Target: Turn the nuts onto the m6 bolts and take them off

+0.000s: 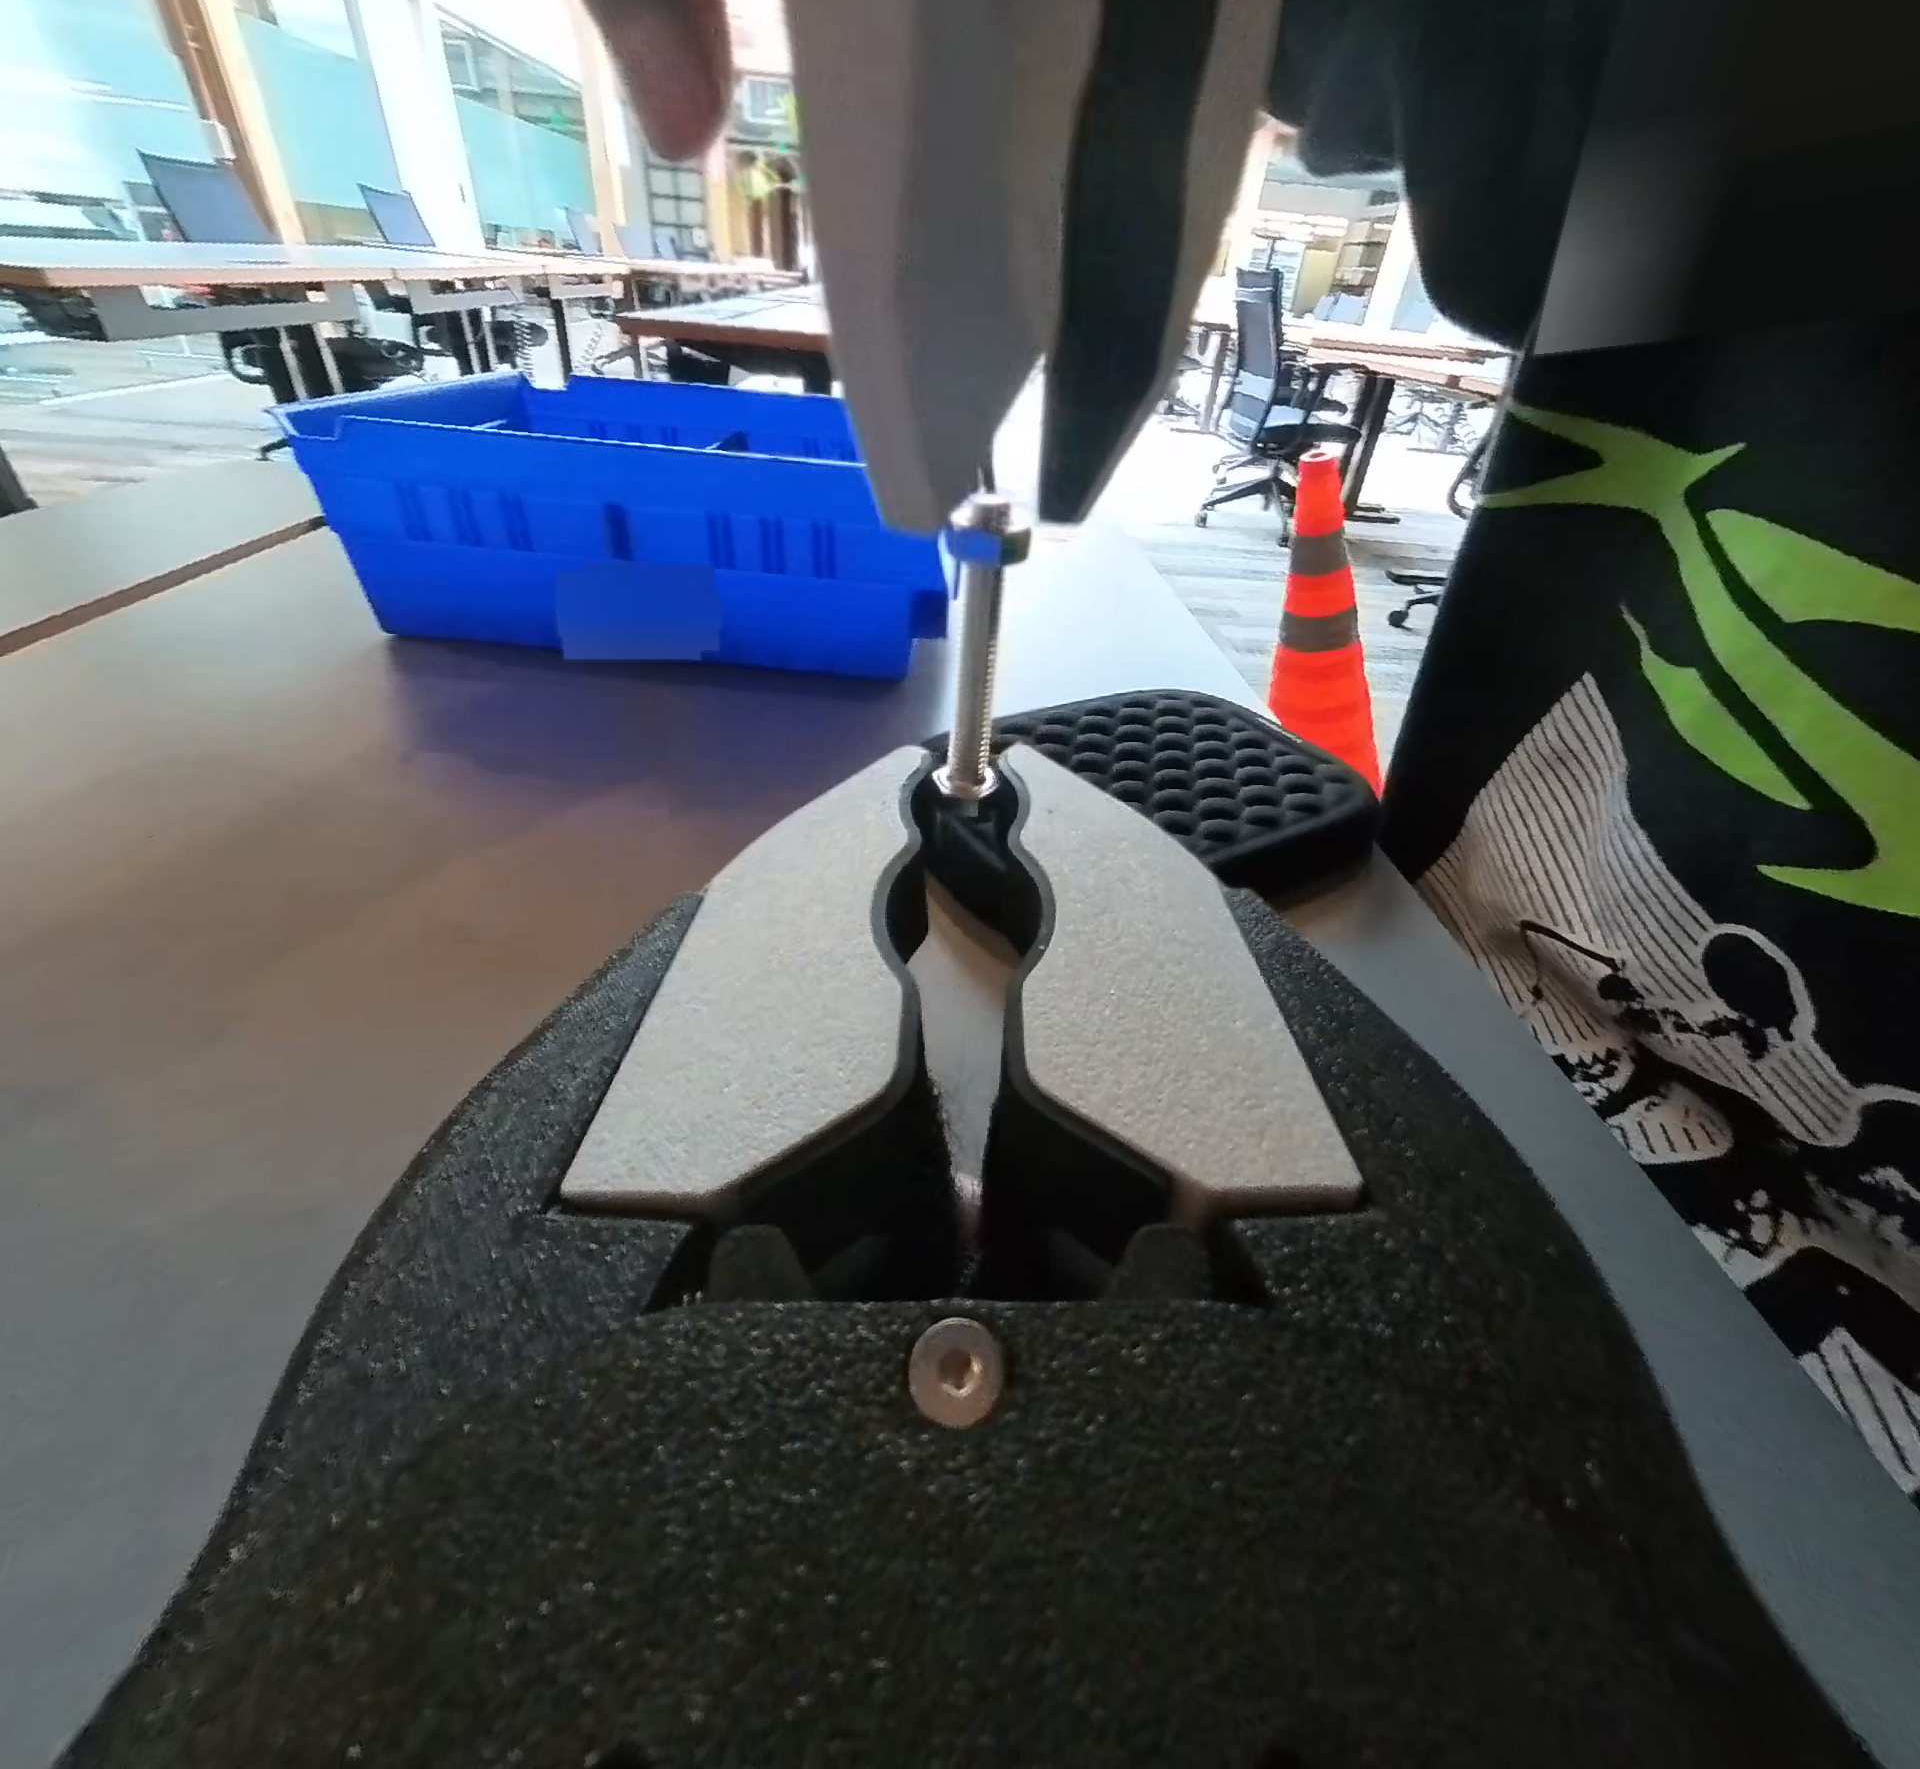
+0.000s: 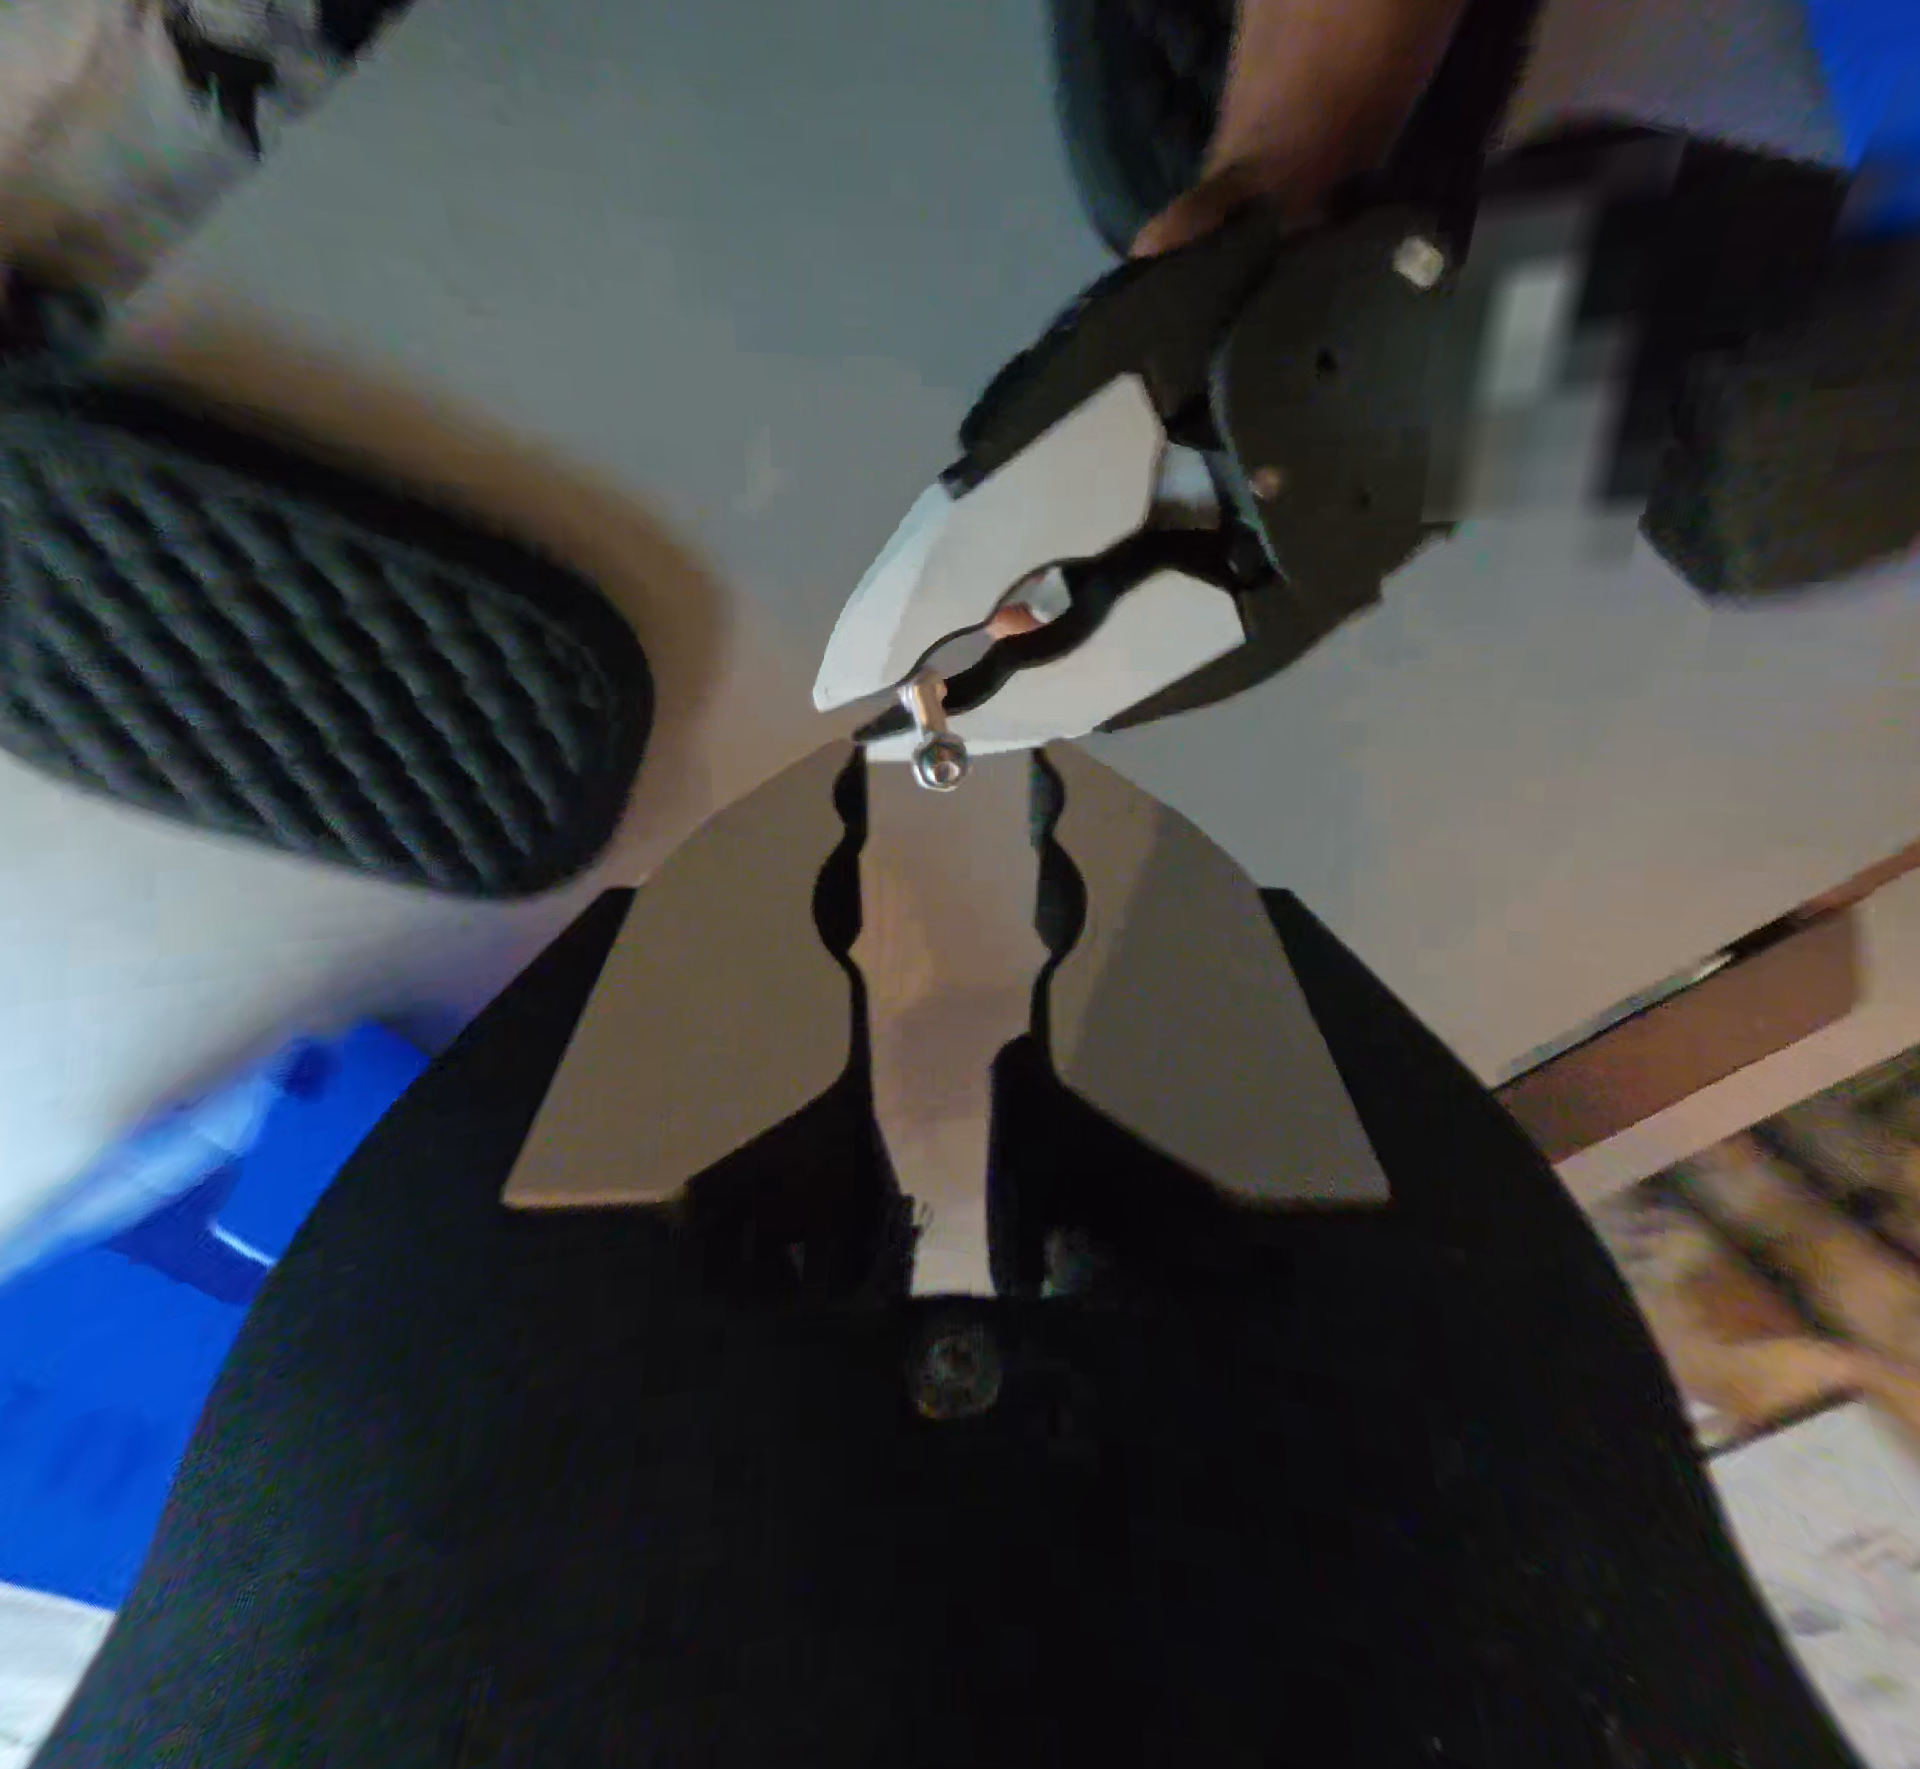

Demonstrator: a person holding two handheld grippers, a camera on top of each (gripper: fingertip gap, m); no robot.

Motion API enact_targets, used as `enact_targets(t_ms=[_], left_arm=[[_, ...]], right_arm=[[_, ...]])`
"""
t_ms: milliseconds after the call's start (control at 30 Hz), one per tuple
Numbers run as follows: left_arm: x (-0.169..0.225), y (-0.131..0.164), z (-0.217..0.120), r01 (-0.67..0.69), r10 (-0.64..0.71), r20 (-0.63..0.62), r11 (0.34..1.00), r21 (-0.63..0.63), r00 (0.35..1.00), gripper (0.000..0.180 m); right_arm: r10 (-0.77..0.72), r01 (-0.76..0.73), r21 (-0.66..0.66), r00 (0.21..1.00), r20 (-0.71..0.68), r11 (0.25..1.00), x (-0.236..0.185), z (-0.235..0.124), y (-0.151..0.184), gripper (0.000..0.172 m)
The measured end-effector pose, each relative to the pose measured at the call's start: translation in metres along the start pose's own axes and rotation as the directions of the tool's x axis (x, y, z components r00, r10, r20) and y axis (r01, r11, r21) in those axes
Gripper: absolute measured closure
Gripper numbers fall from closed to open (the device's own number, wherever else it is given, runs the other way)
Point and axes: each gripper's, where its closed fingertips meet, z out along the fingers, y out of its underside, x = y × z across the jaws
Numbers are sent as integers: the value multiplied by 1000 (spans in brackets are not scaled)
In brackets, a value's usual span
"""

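A silver bolt (image 1: 975,649) stands upright, threaded into a nut (image 1: 964,787). My left gripper (image 1: 964,769) is shut on that nut at the bolt's lower end. My right gripper (image 1: 987,504) comes down from above. Its grey and black fingers (image 1: 925,317) straddle the bolt head with a gap on each side. In the right wrist view my right gripper (image 2: 943,761) is open, and the bolt head (image 2: 940,771) sits between its tips, untouched. The left gripper (image 2: 914,706) holds the bolt pointing toward that camera.
A blue bin (image 1: 623,514) stands on the grey table (image 1: 312,888) behind the bolt. A black honeycomb pad (image 1: 1184,784) lies just right of my left fingers. A person in a black printed shirt (image 1: 1662,732) stands at the right, with an orange cone (image 1: 1320,618) on the floor beyond. The gap from one gripper's tips to the other's is roughly 5 centimeters.
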Motion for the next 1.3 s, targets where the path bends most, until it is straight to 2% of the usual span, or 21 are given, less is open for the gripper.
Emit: enact_targets(t_ms=[67,133,200,267,367,567,667,767,867,933,1000,1067,1133,1200,1233,1300], left_arm=[[-4,0,0,-7,7,38,1000,2,999,172],[-8,0,0,-13,13,82,1000,0,997,172],[-12,0,0,-17,17,115,1000,-4,993,172],[-13,1,0,-20,21,127,1000,-7,992,172],[-13,1,0,-28,29,134,1000,-12,991,172],[-14,1,0,-23,24,144,1000,-12,989,172],[-14,1,0,-17,18,138,1000,-11,990,172],[-11,2,1,-18,20,109,1000,-15,994,172],[-7,2,1,-10,11,68,1000,-18,998,172],[-3,3,1,-4,5,36,1000,-20,999,172],[0,3,1,-5,6,7,1000,-25,1000,172],[2,3,1,0,0,-14,1000,-21,1000,172],[2,2,0,8,-8,-21,1000,-11,1000,172],[1,0,-1,15,-15,-17,1000,-3,1000,172],[0,0,-1,16,-16,-13,1000,1,1000,172],[-1,-1,-2,15,-15,3,1000,7,1000,172]], right_arm=[[313,-312,35,949,-24,949,7,-6,4,135],[602,-600,64,798,-18,797,8,-7,10,137],[769,-767,81,639,6,636,3,-5,15,139],[817,-814,83,577,5,575,-1,-1,19,138],[819,-815,90,573,-26,573,-1,4,19,139],[841,-836,96,541,-13,540,2,9,15,155],[820,-815,96,572,-20,572,2,9,14,161],[703,-700,62,711,-26,711,-2,9,13,161],[427,-427,7,903,-34,904,-3,9,10,161],[160,-161,-38,987,-26,986,-5,9,8,162],[-106,105,-72,994,-11,992,-6,9,6,161],[-249,249,-89,968,10,964,-5,9,3,162],[-301,303,-110,953,32,947,-4,8,4,161],[-268,269,-114,963,27,956,-1,8,4,161],[-203,203,-108,979,11,973,1,7,4,158],[6,-7,-42,1000,-15,999,4,3,0,138]])
